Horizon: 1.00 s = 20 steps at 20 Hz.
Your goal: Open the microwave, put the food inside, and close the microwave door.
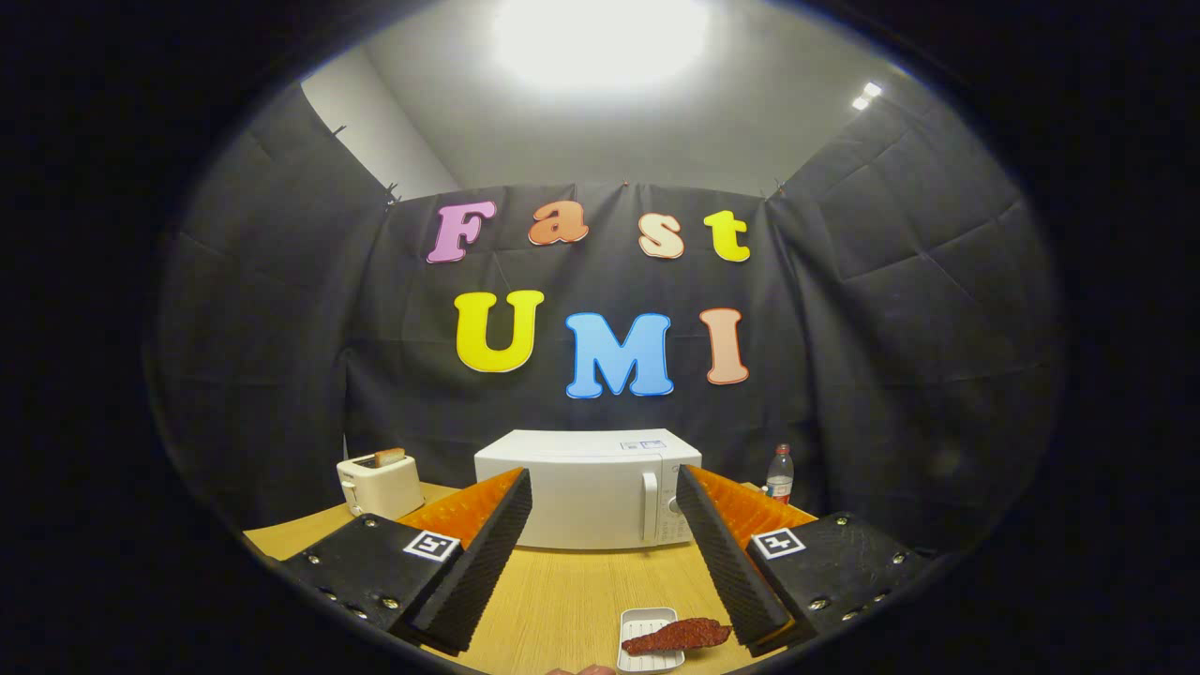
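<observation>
- Beyond my fingertips, at the back of the wooden table (572, 600), stands the white microwave (589, 487), with the booth's black cloth wall behind it.
- Its door is shut, and the upright handle (650, 506) runs down the door's right edge, with the control panel (677, 511) just beside it.
- My gripper (604, 525) is spread wide apart and holds nothing; the microwave shows in the gap between my two fingers.
- Both fingers hang above the tabletop, well short of the microwave.
- Close beneath me, nearer to my right finger (727, 553) than to my left finger (478, 562), lies a small white ridged tray (641, 626) on the table.
- A dark reddish-brown strip of food (677, 636) rests across that tray, its right end reaching over the tray's rim toward my right finger; whether it touches the finger I cannot tell.
- Left of the microwave, past my left finger, sits a cream toaster (380, 484) with a slice of toast (390, 457) sticking up from its slot.
- Right of the microwave, by the cloth wall, stands a clear plastic bottle (779, 473) with a red cap.
- A bright ceiling light (600, 37) glows overhead.
</observation>
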Available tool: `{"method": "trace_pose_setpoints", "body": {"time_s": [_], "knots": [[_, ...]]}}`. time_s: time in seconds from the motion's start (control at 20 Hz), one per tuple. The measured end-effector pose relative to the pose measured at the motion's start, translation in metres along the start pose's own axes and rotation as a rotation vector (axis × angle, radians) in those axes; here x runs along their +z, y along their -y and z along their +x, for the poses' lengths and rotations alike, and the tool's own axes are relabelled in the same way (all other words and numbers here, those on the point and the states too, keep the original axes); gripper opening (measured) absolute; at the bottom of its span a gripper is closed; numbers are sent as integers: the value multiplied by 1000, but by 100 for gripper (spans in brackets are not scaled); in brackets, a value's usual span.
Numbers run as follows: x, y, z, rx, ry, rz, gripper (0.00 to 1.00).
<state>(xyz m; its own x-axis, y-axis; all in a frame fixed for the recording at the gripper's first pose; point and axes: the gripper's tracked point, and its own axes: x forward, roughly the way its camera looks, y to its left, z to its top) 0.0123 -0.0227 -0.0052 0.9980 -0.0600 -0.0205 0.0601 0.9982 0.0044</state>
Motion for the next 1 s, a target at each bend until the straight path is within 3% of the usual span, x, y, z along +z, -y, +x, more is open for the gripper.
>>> {"method": "trace_pose_setpoints", "body": {"time_s": [0.55,1.0], "knots": [[-7,16,33,-60,-5,-60,98],[-28,34,134,-46,-30,-60,98]]}}
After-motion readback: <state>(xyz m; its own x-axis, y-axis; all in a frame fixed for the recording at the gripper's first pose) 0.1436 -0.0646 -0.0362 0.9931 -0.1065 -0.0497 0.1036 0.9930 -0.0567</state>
